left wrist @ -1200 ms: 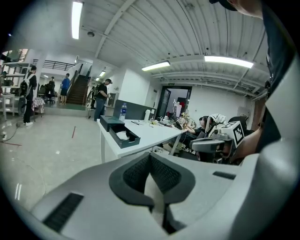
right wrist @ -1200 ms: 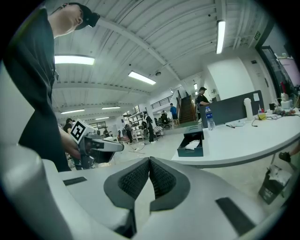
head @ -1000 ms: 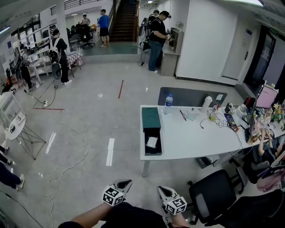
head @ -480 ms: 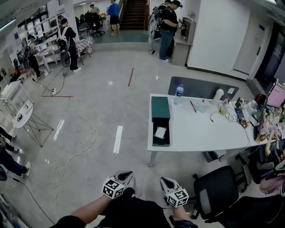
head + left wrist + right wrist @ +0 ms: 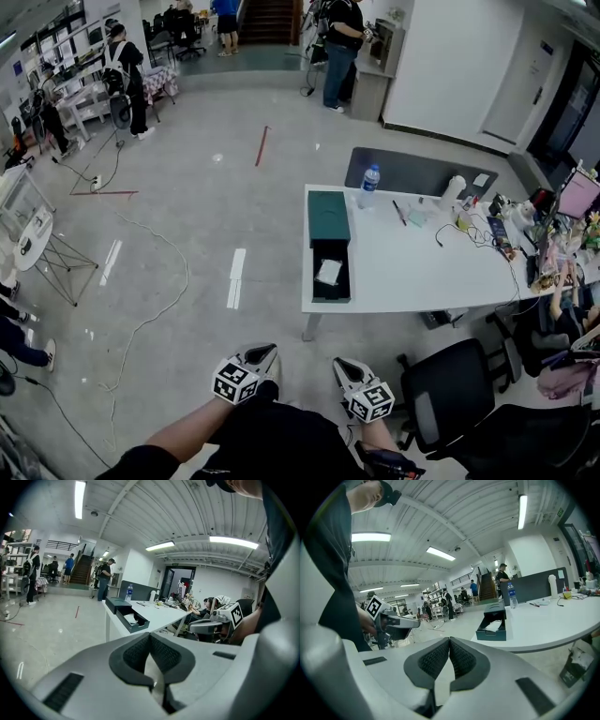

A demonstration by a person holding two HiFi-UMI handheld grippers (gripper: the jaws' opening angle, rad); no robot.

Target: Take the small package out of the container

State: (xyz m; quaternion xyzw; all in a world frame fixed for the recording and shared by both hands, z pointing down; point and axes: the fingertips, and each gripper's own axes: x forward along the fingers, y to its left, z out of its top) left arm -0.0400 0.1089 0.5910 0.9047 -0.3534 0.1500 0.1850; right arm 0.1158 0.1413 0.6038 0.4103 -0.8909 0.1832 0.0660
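A dark green open container (image 5: 331, 293) lies at the left end of the white table (image 5: 403, 277), with a small white package (image 5: 328, 272) inside it. Its lid (image 5: 328, 204) rests just beyond it. Both show again in the left gripper view, container (image 5: 132, 623) and package (image 5: 131, 618), and in the right gripper view, container (image 5: 491, 633) and package (image 5: 493, 626). My left gripper (image 5: 263, 355) and right gripper (image 5: 342, 371) hang near my body, well short of the table. Each is shut with nothing between its jaws.
A water bottle (image 5: 369, 186), cables and desk clutter (image 5: 487, 230) cover the table's far side. A black office chair (image 5: 455, 398) stands to my right. A cable (image 5: 155, 300) trails across the grey floor at left. Several people stand far off.
The view has shifted a little; the table and container sit slightly lower and nearer. Both grippers stay close to my body, still shut.
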